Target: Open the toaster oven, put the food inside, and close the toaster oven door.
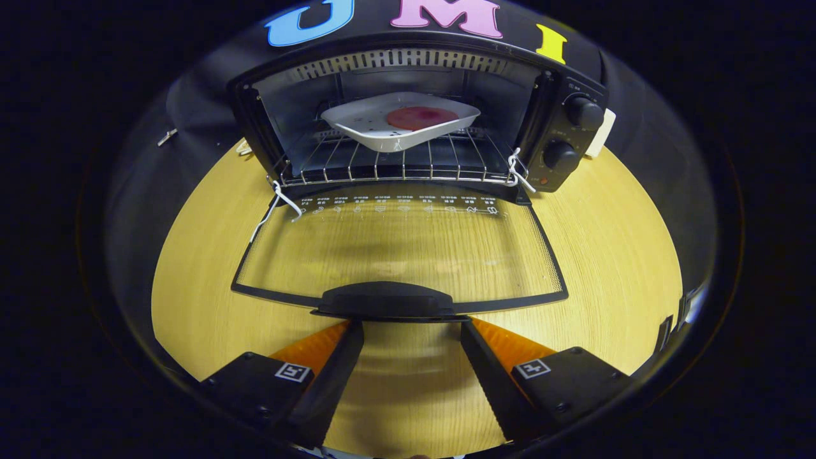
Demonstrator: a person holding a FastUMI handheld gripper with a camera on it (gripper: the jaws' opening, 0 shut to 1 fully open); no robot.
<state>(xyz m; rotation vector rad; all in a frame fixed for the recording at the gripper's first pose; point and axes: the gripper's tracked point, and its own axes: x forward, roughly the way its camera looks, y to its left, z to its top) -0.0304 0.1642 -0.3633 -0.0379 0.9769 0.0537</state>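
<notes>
Spreading across the middle and lower part of the frame, the wooden tabletop (605, 255) carries everything you are working with. At the top centre of the frame stands the black toaster oven (408, 115), its cavity facing you and fully exposed. Its glass door (401, 248) is swung all the way down and lies flat over the tabletop, reaching toward you through the centre of the frame, with the wood grain showing through the pane. Inside the cavity, a wire rack (395, 162) spans the width, and on it sits a white tray (398, 121), tilted slightly, in the upper centre. On the tray lies the food (421, 117), a flat round reddish slice. At the lower centre of the frame your claw (411, 328) is spread wide, its two fingers set well apart and gripping nothing. The fingertips reach up to the near edge of the door, one at each end of the dark door handle (386, 299); you cannot tell whether they touch it. On the oven's right-hand panel, at the upper right, are two round knobs (583, 113), one above the other.
</notes>
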